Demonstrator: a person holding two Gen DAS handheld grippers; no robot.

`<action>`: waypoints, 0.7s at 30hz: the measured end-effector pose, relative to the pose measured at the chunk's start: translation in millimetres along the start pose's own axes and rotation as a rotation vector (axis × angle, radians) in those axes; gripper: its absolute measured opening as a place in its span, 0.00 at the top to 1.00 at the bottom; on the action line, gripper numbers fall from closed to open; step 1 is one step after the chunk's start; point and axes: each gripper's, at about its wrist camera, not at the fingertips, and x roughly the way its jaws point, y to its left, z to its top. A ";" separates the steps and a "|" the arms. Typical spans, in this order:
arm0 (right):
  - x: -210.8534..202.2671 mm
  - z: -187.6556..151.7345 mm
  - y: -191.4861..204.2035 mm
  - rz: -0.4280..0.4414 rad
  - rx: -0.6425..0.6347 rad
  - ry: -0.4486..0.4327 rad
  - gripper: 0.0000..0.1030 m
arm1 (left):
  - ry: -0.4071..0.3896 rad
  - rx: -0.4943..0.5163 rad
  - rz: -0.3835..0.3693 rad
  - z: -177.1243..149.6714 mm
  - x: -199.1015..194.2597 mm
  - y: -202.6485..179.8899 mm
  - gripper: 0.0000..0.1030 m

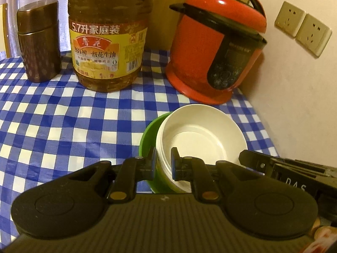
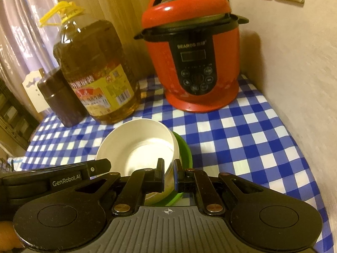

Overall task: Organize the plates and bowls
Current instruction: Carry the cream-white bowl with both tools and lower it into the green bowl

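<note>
A white bowl [image 1: 202,135] sits nested inside a green bowl [image 1: 148,139], both above the blue checked tablecloth. My left gripper [image 1: 163,160] is shut on the near left rims of the stack, one finger outside the green wall and one inside the white bowl. In the right wrist view the white bowl [image 2: 139,145] and green bowl [image 2: 185,149] show again. My right gripper [image 2: 168,172] is shut on the right rim of the stack. Each gripper shows at the edge of the other's view.
A red pressure cooker [image 1: 217,46] stands at the back right near the wall. A large oil bottle [image 1: 107,35] and a brown canister [image 1: 39,40] stand at the back left. Wall sockets [image 1: 303,27] are on the right wall. The checked tablecloth [image 1: 52,122] covers the table.
</note>
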 end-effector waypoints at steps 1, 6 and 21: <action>1.0 -0.7 -0.1 -0.001 -0.003 0.002 0.92 | 0.002 0.003 0.002 -1.1 1.4 -0.1 0.88; 5.6 -3.4 1.4 -0.008 -0.027 0.008 0.92 | 0.008 0.020 0.014 -5.4 5.6 0.0 0.88; 12.9 -8.1 -0.1 -0.014 -0.055 0.024 0.92 | 0.004 0.068 0.029 -7.5 11.3 -4.2 0.88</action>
